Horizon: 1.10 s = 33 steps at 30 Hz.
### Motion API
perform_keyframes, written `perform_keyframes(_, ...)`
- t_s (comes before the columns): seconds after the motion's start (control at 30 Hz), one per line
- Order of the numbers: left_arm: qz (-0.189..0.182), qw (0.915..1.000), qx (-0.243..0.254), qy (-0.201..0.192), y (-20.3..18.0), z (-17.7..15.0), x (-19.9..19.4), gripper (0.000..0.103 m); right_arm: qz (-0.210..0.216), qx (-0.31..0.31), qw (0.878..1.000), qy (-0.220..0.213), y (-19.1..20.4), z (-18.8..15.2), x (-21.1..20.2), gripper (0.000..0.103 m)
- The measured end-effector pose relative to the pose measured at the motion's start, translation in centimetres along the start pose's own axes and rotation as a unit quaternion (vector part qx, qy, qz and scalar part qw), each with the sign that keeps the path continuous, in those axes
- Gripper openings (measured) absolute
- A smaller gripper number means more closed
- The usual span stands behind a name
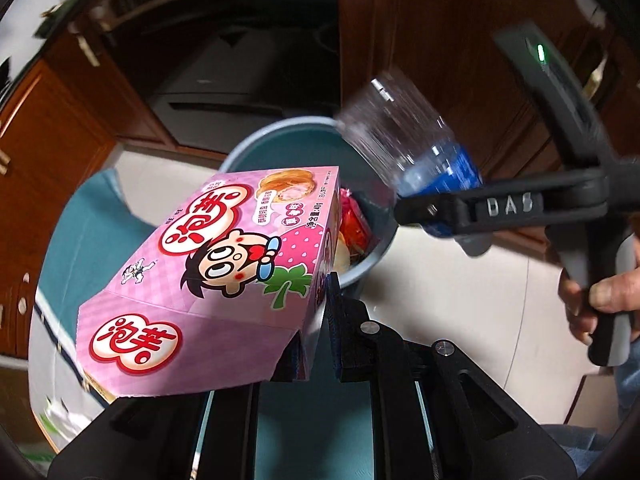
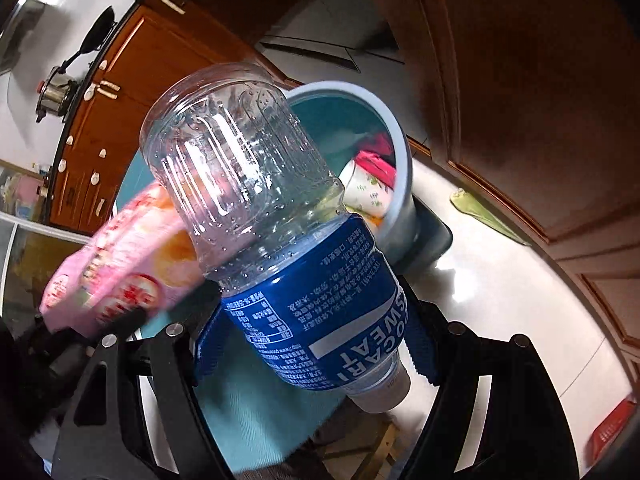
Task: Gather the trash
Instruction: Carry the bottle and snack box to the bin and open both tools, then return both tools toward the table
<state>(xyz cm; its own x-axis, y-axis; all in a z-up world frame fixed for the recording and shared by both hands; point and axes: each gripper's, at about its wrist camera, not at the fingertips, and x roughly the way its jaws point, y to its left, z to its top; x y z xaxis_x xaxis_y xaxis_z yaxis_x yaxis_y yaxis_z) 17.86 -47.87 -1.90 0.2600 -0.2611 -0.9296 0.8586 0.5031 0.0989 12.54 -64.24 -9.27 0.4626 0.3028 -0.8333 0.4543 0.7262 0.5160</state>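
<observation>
My left gripper point(image 1: 316, 320) is shut on a pink snack box point(image 1: 216, 272) and holds it in the air in front of a blue-grey trash bin point(image 1: 256, 148). The box also shows blurred in the right wrist view point(image 2: 120, 264). My right gripper point(image 2: 308, 320) is shut on a clear plastic bottle with a blue label point(image 2: 256, 208), tilted with its base toward the bin point(image 2: 396, 136). In the left wrist view the bottle point(image 1: 404, 144) hangs over the bin's right rim, held by the right gripper point(image 1: 440, 208). The bin holds red wrappers point(image 1: 354, 224) and a paper cup point(image 2: 366, 192).
Brown wooden cabinets point(image 1: 440, 40) stand behind the bin and at the left point(image 1: 48, 140). The bin stands on a pale tiled floor point(image 1: 460, 304). A teal cloth surface point(image 1: 88, 232) lies below the box. A pot point(image 2: 56, 94) sits on a counter at far left.
</observation>
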Motion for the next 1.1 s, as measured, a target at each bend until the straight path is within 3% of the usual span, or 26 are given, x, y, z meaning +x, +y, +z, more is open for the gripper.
perform_keyframes(0.23, -0.009, 0.9971, 0.046, 0.059, 0.1, 2.2, 4.8, 0.017, -0.006, 0.005, 1.000, 0.028, 0.1, 3.9, 2.9, 0.072)
perform_keyframes(0.33, 0.001, 0.9968, 0.051, 0.062, 0.7, 2.9, 5.8, 0.036, -0.006, 0.006, 0.999, 0.044, 0.6, 5.2, 4.1, 0.073)
perform_keyframes(0.4, 0.011, 0.9974, 0.046, 0.054, 1.3, 3.3, 5.9, 0.059, 0.001, 0.009, 0.998, 0.058, 0.8, 5.8, 4.9, 0.084)
perform_keyframes(0.47, 0.012, 0.9980, 0.039, 0.048, 1.8, 3.6, 6.0, 0.065, 0.010, 0.015, 0.998, 0.064, 1.0, 6.1, 5.3, 0.088)
perform_keyframes(0.77, 0.004, 0.9988, 0.009, 0.049, 3.4, 3.7, 6.7, 0.077, 0.001, 0.038, 0.997, 0.061, -0.3, 5.7, 5.8, 0.096)
perform_keyframes(1.1, 0.002, 0.9991, -0.002, 0.042, 2.2, 2.0, 5.2, 0.088, -0.028, 0.038, 0.995, 0.085, -0.1, 4.3, 6.2, 0.096)
